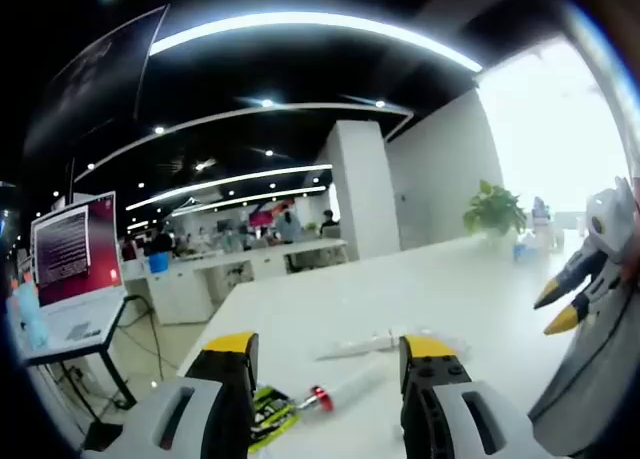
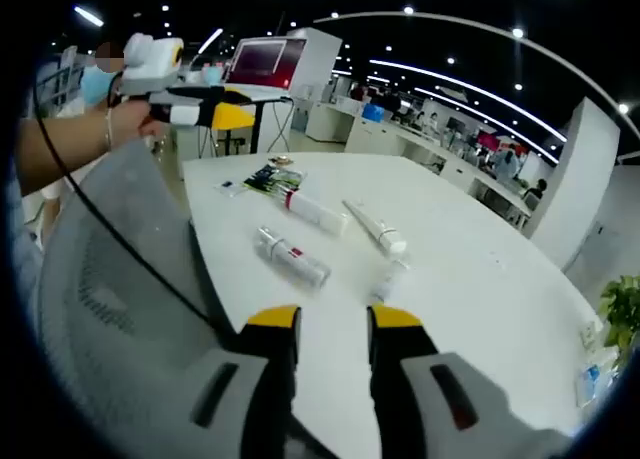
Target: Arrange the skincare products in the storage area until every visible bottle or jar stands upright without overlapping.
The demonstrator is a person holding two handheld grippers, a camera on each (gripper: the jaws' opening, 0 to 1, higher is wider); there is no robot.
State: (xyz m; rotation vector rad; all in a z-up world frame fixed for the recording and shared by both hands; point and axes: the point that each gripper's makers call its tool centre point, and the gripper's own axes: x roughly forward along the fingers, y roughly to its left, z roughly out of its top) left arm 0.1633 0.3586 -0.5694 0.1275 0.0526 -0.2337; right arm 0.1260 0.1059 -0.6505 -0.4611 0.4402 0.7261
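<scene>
Several skincare products lie flat on the white table [image 2: 480, 279]. In the right gripper view they are a white tube with a red cap [image 2: 315, 211], a second white tube [image 2: 378, 227], a clear tube [image 2: 292, 257], a small bottle [image 2: 390, 276] and a green-black sachet [image 2: 270, 179]. My right gripper [image 2: 335, 324] hovers open, short of them, above the table's near edge. My left gripper [image 1: 330, 349] is open and empty above the red-capped tube [image 1: 345, 389], the sachet [image 1: 268, 409] and a white tube [image 1: 385, 341]. A hand holds the left gripper [image 2: 205, 109] beyond the table's far-left end.
A grey mesh chair back [image 2: 110, 279] stands against the table's left edge, under my right gripper. The right gripper [image 1: 565, 304] enters the left gripper view from the right. A potted plant [image 1: 495, 211] and small bottles [image 1: 530, 241] stand at the table's far end. Desks and a monitor [image 1: 75, 244] lie beyond.
</scene>
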